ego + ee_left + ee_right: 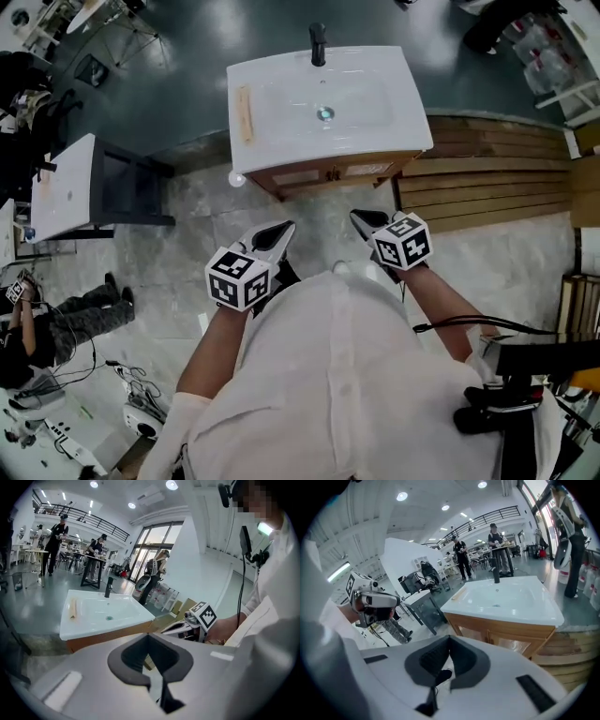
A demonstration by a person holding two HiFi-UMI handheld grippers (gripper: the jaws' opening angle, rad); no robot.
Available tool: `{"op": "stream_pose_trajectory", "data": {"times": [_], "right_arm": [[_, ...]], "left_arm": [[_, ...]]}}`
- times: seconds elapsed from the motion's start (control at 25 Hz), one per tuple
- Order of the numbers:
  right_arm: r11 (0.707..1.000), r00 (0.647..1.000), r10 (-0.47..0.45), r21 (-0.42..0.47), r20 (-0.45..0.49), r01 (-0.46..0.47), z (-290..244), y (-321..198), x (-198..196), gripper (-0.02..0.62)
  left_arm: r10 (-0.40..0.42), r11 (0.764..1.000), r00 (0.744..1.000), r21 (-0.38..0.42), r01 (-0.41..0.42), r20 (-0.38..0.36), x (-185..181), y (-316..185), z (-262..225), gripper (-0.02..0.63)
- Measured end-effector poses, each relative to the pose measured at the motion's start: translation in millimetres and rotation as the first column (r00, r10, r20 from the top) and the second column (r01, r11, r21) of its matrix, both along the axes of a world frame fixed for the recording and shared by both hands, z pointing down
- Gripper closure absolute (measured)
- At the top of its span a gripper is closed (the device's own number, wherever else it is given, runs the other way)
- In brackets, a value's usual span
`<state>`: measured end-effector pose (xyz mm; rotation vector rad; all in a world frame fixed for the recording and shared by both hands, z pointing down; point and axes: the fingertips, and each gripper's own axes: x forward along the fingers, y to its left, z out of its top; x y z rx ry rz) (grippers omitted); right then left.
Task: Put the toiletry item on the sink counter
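Holds left gripper (281,231) and right gripper (361,219) with jaws pressed together on nothing, well back from the sink counter (403,112). Sees the toiletry item (245,113) along its left ledge, lengthwise front-to-back, nearer the left.

Workshop floor around a white table (64,187)

Seated on the pale marble floor (187,248) just in front of the table, a person in dark clothes (66,323), loose cables (127,375) close by; behind the table, dark green floor (187,75); well to the right of the table, wooden planks (487,178); far beyond the table, people standing at workbenches (462,557).
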<state>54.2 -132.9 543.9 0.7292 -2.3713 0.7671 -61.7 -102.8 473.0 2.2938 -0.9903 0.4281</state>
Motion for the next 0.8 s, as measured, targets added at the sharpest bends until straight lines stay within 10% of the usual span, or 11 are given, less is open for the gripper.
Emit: {"op": "stream_pose_trajectory", "data": {"times": [0.8], "right_arm": [[0.991,0.994,-0.103,0.091,0.045,0.099,-45.2,73.3,38.0,0.591]], "left_arm": [[0.024,1.000,0.999,0.012,-0.024,0.038,74.5,57.3,-9.6,0.607]]}}
